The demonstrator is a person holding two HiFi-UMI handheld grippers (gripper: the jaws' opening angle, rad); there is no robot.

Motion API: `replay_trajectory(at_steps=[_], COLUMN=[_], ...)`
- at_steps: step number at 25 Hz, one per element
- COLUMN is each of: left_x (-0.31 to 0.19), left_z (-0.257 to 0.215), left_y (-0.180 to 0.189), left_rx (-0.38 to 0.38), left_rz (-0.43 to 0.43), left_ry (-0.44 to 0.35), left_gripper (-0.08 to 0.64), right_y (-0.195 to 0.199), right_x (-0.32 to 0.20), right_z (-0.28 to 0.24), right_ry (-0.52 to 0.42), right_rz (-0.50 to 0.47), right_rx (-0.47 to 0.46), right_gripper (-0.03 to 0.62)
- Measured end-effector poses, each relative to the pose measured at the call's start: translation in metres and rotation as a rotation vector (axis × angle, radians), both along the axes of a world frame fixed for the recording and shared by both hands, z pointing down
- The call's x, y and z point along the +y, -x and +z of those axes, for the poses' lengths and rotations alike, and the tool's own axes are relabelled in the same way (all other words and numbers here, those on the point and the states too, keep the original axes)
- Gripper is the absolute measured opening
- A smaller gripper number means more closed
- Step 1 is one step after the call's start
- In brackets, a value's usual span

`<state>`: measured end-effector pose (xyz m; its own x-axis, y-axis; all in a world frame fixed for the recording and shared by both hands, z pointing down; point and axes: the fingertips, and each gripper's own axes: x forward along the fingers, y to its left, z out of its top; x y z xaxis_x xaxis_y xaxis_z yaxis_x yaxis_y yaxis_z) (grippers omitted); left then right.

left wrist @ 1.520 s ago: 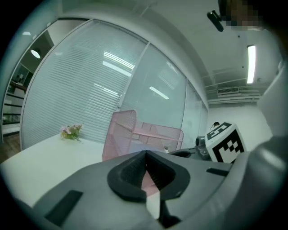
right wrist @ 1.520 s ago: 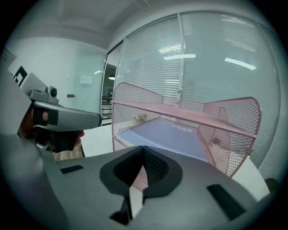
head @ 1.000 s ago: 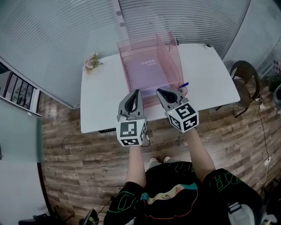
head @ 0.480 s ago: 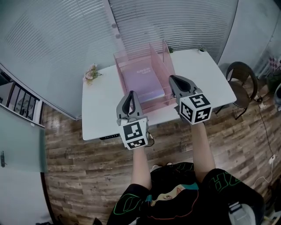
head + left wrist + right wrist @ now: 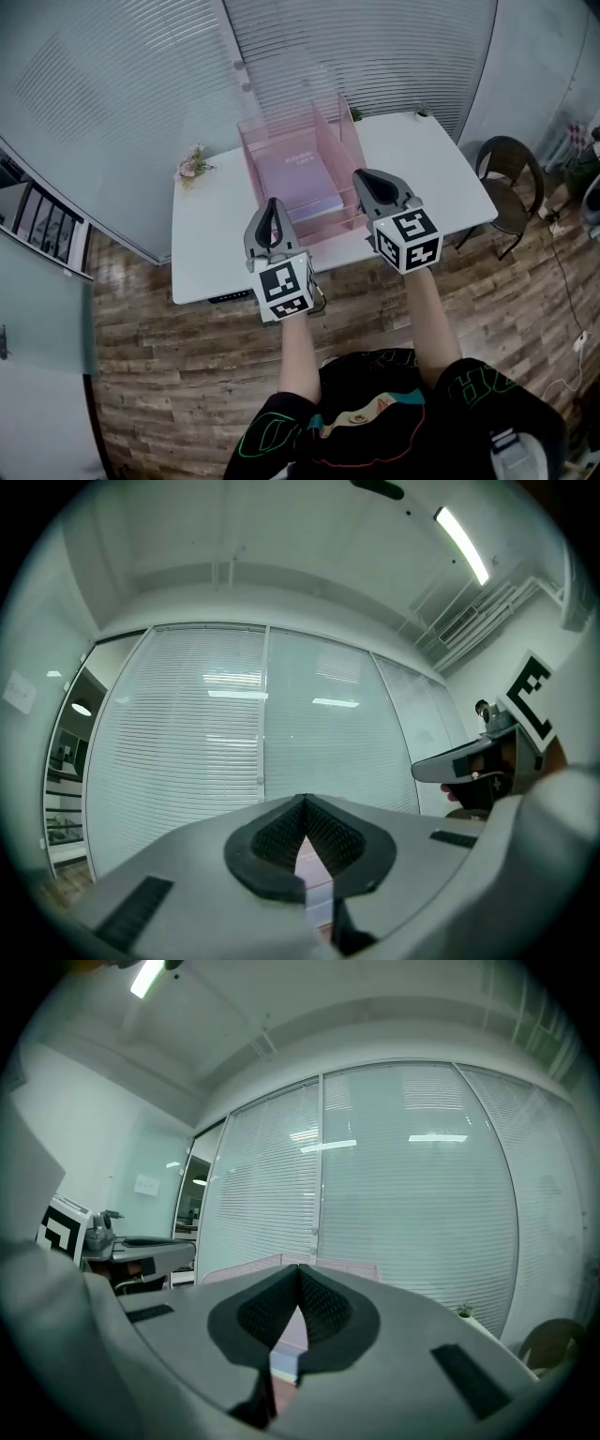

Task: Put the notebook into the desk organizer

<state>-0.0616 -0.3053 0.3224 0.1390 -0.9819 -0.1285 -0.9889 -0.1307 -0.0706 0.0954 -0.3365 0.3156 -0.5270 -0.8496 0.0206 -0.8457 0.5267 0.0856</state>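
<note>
A pink see-through desk organizer [image 5: 349, 141] stands at the middle of the white table [image 5: 211, 244]. A lavender notebook [image 5: 298, 178] lies flat inside its wide left compartment. My left gripper [image 5: 273, 208] hangs over the table's front edge, in front of the organizer, shut and empty. My right gripper [image 5: 364, 178] is lifted beside the organizer's front right corner, also shut with nothing in it. In the left gripper view the shut pads [image 5: 328, 841] point at the blinds, with the right gripper [image 5: 473, 761] off to the right. The right gripper view looks over the organizer's rim [image 5: 347, 1266].
A small bunch of flowers [image 5: 193, 162] lies at the table's back left. A small plant [image 5: 354, 114] stands behind the organizer. A dark chair [image 5: 511, 169] stands to the right of the table. Glass walls with blinds close off the far side. Wooden floor lies below.
The right gripper has lifted off the organizer's front right corner and drawn back. The left gripper has kept its place near the table's front edge. The head view has shifted a little.
</note>
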Motion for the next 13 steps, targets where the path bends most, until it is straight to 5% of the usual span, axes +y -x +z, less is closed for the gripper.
replay_trajectory(at_steps=[13], left_x=[0.0102], left_z=[0.0062], left_y=[-0.0047], left_rx=[0.008], left_rz=[0.003], left_ry=[-0.028], left_gripper=[-0.005], right_y=[0.0029], right_x=[0.0042], right_z=[0.0003], right_ry=[-0.029], right_rz=[-0.047], right_rx=[0.031], right_gripper=[0.002])
